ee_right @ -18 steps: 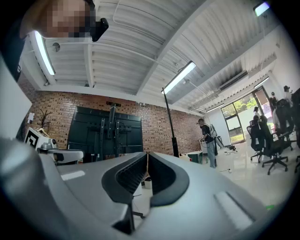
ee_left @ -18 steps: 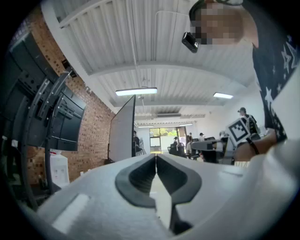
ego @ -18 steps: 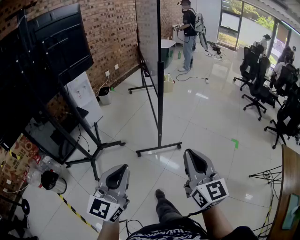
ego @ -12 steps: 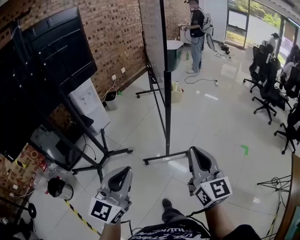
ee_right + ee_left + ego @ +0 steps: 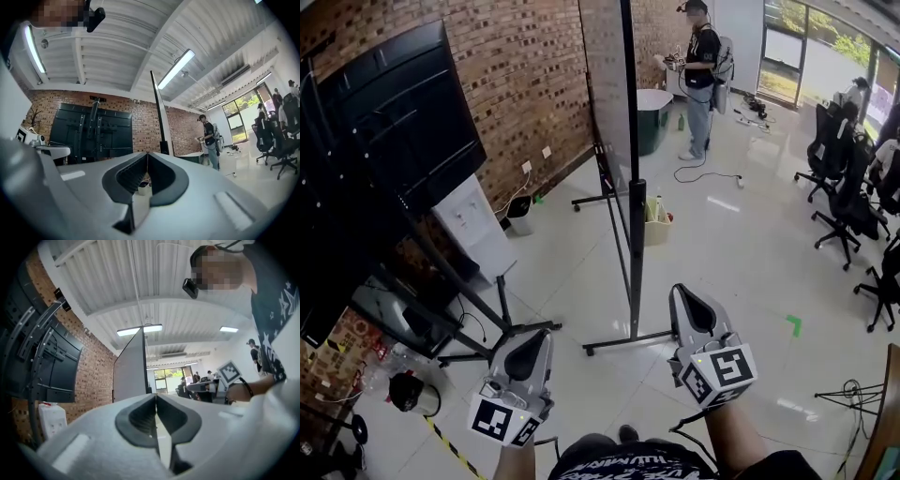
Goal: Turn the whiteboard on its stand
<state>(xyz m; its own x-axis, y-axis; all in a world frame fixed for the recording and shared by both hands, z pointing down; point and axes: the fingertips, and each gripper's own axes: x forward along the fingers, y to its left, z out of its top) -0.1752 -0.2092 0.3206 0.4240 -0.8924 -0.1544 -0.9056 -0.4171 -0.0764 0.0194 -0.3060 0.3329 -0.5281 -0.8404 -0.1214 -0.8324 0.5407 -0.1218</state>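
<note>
Two tools are held out low in front of the person, both pointing roughly level and slightly up towards the whiteboard (image 5: 607, 103). The left tool (image 5: 537, 337) has its jaws pressed together with nothing between them, as its own view shows. The right tool (image 5: 681, 294) is likewise closed and empty, its dark pads meeting in a single line. Neither touches anything.

The whiteboard stands a little way ahead on the shiny tiled floor (image 5: 741, 253), carried by a black stand (image 5: 635, 234) whose foot bar lies across the floor just beyond the tips of the tools. From the head view the board shows almost edge-on, so only a narrow slice of its grey face is visible beside the near upright. It sits between a brick wall (image 5: 534, 66) on the left and the open room on the right. A large dark screen (image 5: 403, 122) on its own wheeled frame stands to the left, and office chairs (image 5: 848, 187) are well apart on the right. Another person (image 5: 703, 70) stands far behind the board.

Judging from this layout, the task has not begun and the person is in the approach. The tools are probably kept closed because turning a board of this kind calls for a push on its edge or frame rather than a pinch. The near upright looks like the natural place to press, though the jaws may need to part if a grip on the frame is wanted. Room to swing seems ample on the right and tighter on the wall side.
</note>
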